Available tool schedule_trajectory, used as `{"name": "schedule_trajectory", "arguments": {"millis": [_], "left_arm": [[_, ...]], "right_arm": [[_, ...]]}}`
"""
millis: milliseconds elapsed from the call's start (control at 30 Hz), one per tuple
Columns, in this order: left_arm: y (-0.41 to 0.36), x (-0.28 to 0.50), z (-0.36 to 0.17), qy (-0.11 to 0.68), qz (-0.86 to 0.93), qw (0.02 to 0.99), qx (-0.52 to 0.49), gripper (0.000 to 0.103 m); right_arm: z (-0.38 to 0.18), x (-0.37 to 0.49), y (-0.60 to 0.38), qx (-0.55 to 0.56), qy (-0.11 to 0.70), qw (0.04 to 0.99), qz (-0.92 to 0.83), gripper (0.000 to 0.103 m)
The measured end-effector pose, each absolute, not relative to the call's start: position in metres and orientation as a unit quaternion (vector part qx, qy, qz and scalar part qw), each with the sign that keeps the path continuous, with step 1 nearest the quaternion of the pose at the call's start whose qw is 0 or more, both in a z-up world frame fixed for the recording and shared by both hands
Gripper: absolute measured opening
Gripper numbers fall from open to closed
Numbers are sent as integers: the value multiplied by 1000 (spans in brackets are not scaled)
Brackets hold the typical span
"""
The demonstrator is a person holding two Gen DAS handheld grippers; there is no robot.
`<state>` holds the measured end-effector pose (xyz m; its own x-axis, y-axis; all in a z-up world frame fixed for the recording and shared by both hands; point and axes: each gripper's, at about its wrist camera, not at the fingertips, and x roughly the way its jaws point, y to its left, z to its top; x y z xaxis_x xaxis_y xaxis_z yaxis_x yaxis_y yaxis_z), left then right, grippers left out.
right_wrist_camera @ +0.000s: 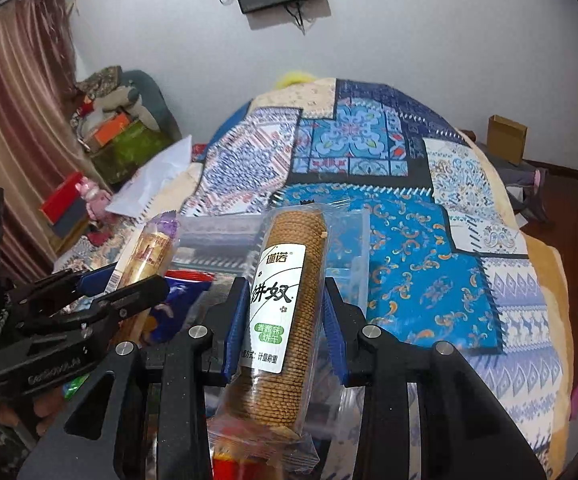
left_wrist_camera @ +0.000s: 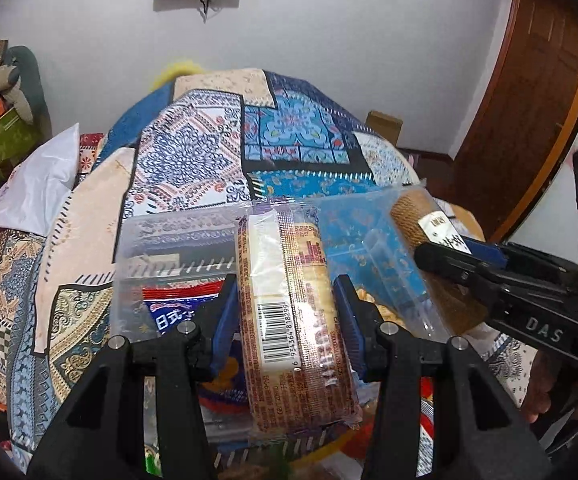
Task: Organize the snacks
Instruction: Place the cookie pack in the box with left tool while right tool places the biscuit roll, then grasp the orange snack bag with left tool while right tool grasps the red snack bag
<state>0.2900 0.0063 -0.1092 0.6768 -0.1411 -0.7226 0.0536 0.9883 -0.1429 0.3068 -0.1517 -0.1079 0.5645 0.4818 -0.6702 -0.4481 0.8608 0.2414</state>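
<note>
My left gripper (left_wrist_camera: 287, 320) is shut on a long biscuit pack with a barcode (left_wrist_camera: 293, 320), held lengthwise above a clear plastic box (left_wrist_camera: 169, 248). My right gripper (right_wrist_camera: 285, 320) is shut on a clear sleeve of round brown biscuits with a white label (right_wrist_camera: 285, 300), held over the same clear box (right_wrist_camera: 217, 236). In the left wrist view the right gripper (left_wrist_camera: 453, 256) holds the brown sleeve (left_wrist_camera: 421, 216) at the right. In the right wrist view the left gripper (right_wrist_camera: 101, 284) and its pack (right_wrist_camera: 145, 256) are at the left. A blue snack bag (left_wrist_camera: 177, 316) lies in the box.
A patchwork blue and cream quilt (right_wrist_camera: 409, 200) covers the bed. A white bag (left_wrist_camera: 37, 180) lies at its left edge. Boxes and clutter (right_wrist_camera: 121, 140) stand by the curtain at left. A cardboard box (right_wrist_camera: 507, 138) sits on the floor at right. A wooden door (left_wrist_camera: 529, 100) is at right.
</note>
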Motion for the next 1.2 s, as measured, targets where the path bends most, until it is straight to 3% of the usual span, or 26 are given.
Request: {"name": "schedule_trajectory", "arguments": {"millis": [333, 467, 667, 967, 1067, 1200], "left_arm": [[2, 308, -125, 428, -47, 901, -53, 47], [1, 303, -121, 419, -45, 905, -53, 60], [0, 289, -104, 399, -38, 915, -40, 63], [7, 239, -67, 363, -33, 931, -39, 71], [12, 220, -60, 357, -32, 933, -40, 74], [21, 196, -57, 354, -24, 934, -39, 80]], "right_arm": [[-126, 317, -150, 6, 409, 878, 249, 36], [-125, 317, -149, -8, 411, 879, 243, 37], [-112, 308, -155, -2, 401, 883, 245, 46], [-76, 265, -167, 5, 366, 893, 262, 48], [-67, 247, -171, 7, 355, 896, 265, 58], [-65, 225, -171, 1, 350, 897, 269, 60]]}}
